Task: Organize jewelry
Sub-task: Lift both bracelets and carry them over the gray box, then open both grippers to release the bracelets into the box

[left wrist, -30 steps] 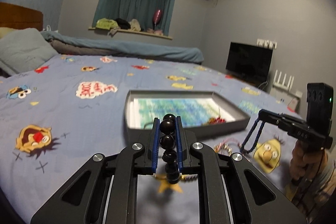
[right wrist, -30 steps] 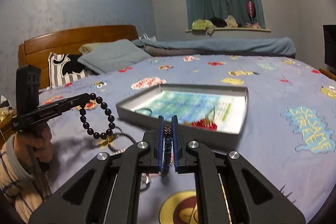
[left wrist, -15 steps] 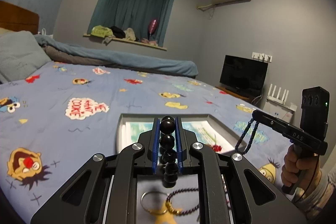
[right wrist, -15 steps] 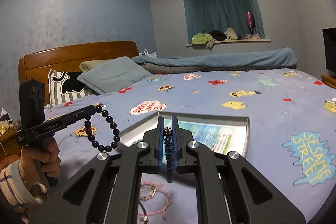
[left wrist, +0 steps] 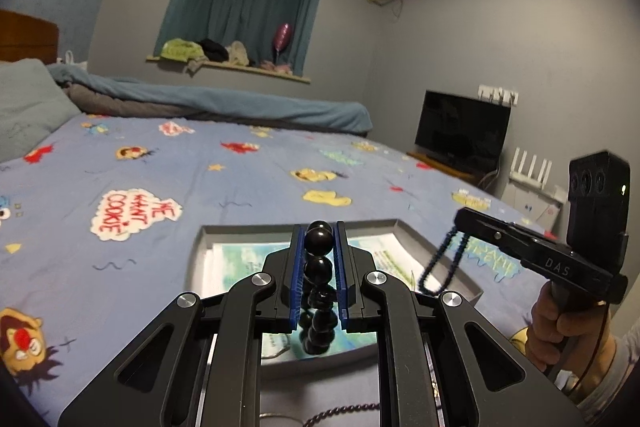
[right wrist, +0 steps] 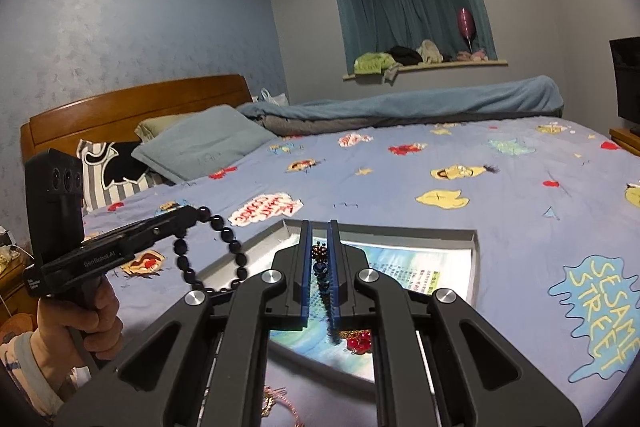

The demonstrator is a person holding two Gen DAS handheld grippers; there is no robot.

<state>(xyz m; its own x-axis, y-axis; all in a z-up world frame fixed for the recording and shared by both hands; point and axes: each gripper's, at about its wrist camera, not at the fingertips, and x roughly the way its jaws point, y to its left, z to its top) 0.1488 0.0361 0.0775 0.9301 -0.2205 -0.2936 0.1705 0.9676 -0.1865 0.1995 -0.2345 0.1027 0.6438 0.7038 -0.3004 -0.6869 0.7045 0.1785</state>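
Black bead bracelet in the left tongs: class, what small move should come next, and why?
Probably lower the left tongs a little toward the tray and then open them. They are shut on the black bead bracelet, which hangs above the tray's floor. The right tongs hold a blue bracelet over the same tray.

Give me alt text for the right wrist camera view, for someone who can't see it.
The right gripper is shut on a small-beaded blue bracelet above a shallow grey tray on a cartoon-print bedspread. At left, the left gripper holds a black bead bracelet hanging in a loop. Red jewelry lies in the tray.
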